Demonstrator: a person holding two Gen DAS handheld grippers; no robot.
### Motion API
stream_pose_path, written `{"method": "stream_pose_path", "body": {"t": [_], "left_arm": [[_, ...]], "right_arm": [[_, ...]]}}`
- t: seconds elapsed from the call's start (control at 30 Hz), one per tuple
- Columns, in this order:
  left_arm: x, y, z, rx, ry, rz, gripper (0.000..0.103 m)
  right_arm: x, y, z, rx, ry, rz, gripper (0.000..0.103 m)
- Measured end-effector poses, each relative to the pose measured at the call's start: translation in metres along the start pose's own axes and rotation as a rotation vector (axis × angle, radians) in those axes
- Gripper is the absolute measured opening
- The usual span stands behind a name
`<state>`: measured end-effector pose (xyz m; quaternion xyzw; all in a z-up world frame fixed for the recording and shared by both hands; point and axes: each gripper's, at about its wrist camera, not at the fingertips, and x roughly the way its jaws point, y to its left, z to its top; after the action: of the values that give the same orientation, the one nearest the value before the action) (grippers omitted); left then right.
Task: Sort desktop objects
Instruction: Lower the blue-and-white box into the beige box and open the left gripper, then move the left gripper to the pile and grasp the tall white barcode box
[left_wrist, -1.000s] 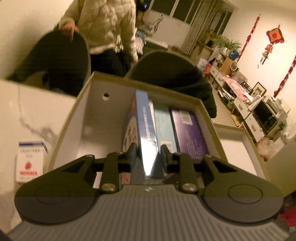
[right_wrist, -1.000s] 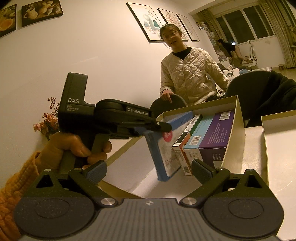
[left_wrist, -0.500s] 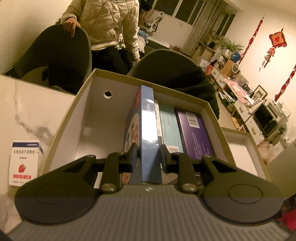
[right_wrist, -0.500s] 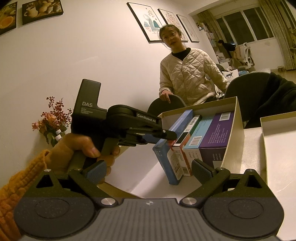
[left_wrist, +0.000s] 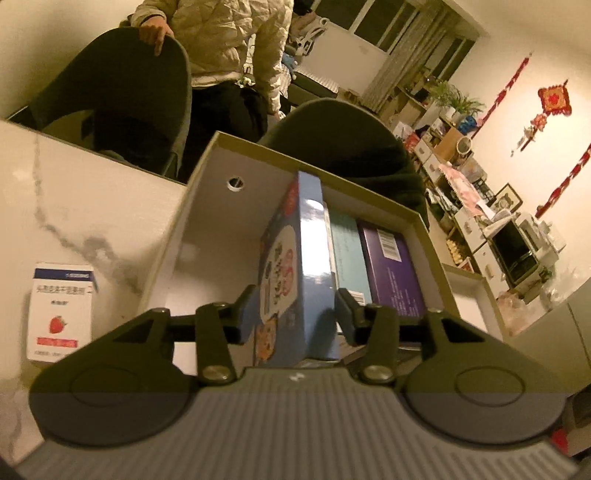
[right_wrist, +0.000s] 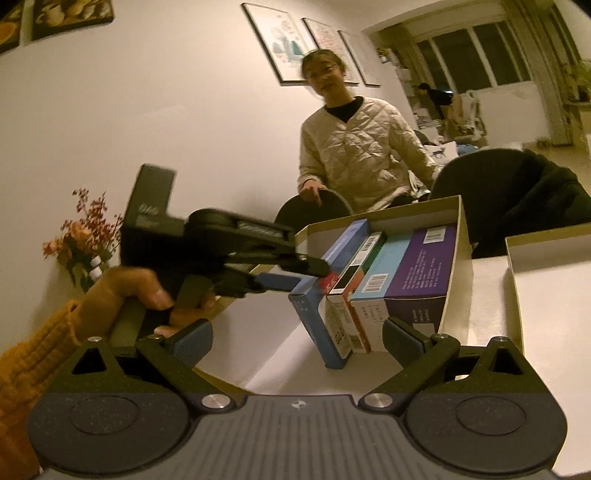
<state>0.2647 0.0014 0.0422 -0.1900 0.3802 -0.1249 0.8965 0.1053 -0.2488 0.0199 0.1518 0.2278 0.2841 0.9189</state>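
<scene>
The left gripper (left_wrist: 295, 308) had its two fingers spread a little wider than the tall blue cardboard packet (left_wrist: 312, 258), flanking it without clearly pressing, so it appeared to be letting go rather than holding. The packet stood on edge inside the open white cardboard box with an olive rim (left_wrist: 207, 206), leaning against a row of upright packets: a thin white-and-orange one (right_wrist: 351, 295), a teal one (left_wrist: 347, 254) and a purple one (left_wrist: 391, 269). Standing them spine-up side by side packed them tightly and left the box's left half free for more. The right gripper (right_wrist: 297, 341) hung wide apart and empty just before the box, probably ready to steady the row. A flat white packet with a strawberry print (left_wrist: 59, 310) lay on the white marble table (left_wrist: 92, 206), unsorted, likely next. The box's white lid (right_wrist: 546, 295) lay beside it.
</scene>
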Motion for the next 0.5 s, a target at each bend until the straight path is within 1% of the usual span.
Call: {"method": "stream_pose_path", "body": {"t": [0.07,0.23,0.37,0.47,0.5], "left_arm": [[-0.009,0.001,-0.001,0.002,-0.016,-0.008,0.045],[-0.041,0.004,-0.008,0.028,-0.082,-0.024,0.061],[-0.07,0.016,-0.013,0.016,-0.129,-0.024,0.069],[-0.09,0.029,-0.017,0.0,-0.158,-0.018,0.076],[-0.096,0.033,-0.02,-0.003,-0.166,-0.013,0.08]], "right_arm": [[-0.005,0.007,-0.004,-0.003,-0.001,-0.014,0.099],[-0.019,0.024,-0.013,-0.012,-0.002,-0.05,0.099],[-0.03,0.037,-0.02,-0.019,-0.003,-0.078,0.099],[-0.038,0.047,-0.026,-0.024,-0.004,-0.099,0.099],[-0.04,0.051,-0.027,-0.025,-0.005,-0.107,0.099]]}}
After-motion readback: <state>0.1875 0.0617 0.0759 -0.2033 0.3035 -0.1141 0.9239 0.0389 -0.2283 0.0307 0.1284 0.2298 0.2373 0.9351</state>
